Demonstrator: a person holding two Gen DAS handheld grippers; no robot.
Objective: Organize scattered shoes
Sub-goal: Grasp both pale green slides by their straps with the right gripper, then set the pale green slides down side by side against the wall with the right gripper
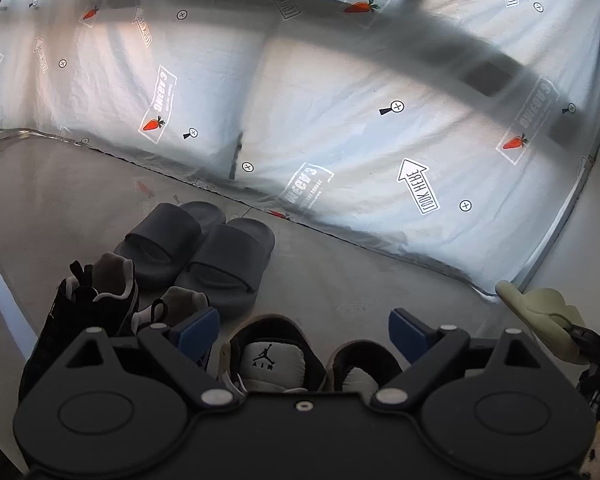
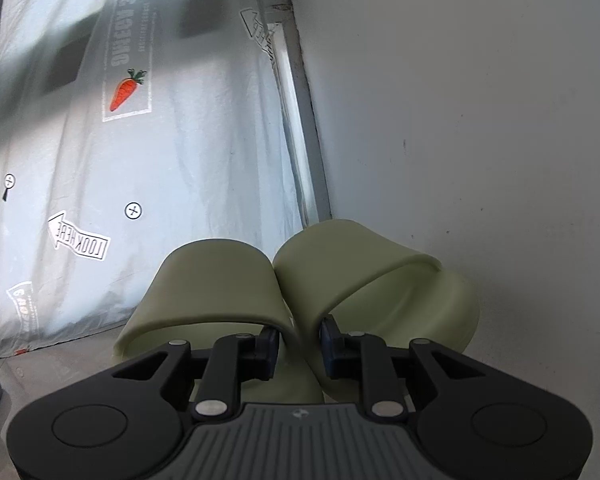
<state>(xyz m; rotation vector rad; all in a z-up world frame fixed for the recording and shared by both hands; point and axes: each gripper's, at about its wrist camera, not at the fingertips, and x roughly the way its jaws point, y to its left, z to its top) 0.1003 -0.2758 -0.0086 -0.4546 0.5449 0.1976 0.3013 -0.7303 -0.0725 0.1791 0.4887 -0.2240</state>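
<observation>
Shoes: a pair of pale green moulded rubber slides [image 2: 296, 292] sits on the floor in the corner, side by side and touching, toes towards the plastic sheet and the white wall.
Right gripper [image 2: 299, 346]: low behind the green slides, pointing forward over their heels; its black fingers are drawn close together, pinching the two touching inner strap edges of the pair between them.
Left gripper [image 1: 303, 332]: held above the floor, tilted down; its blue-padded fingers [image 1: 196, 330] stand wide apart with nothing between them.
Sneakers: a brown and white pair with a Jordan Air tongue label [image 1: 274, 354] lies just below the left gripper, between its fingers in the view.
Black trainers: a black pair with grey collars [image 1: 92, 304] stands to the left, just beside the sneakers.
Dark slides: a dark grey rubber pair [image 1: 204, 252] sits ahead of the trainers, side by side, near the sheet.
Backdrop: a translucent plastic sheet printed with carrots and arrows [image 1: 340, 128] hangs down to the grey glossy floor [image 1: 60, 192].
Side wall: plain white plaster [image 2: 480, 120] right beside the green slides.
</observation>
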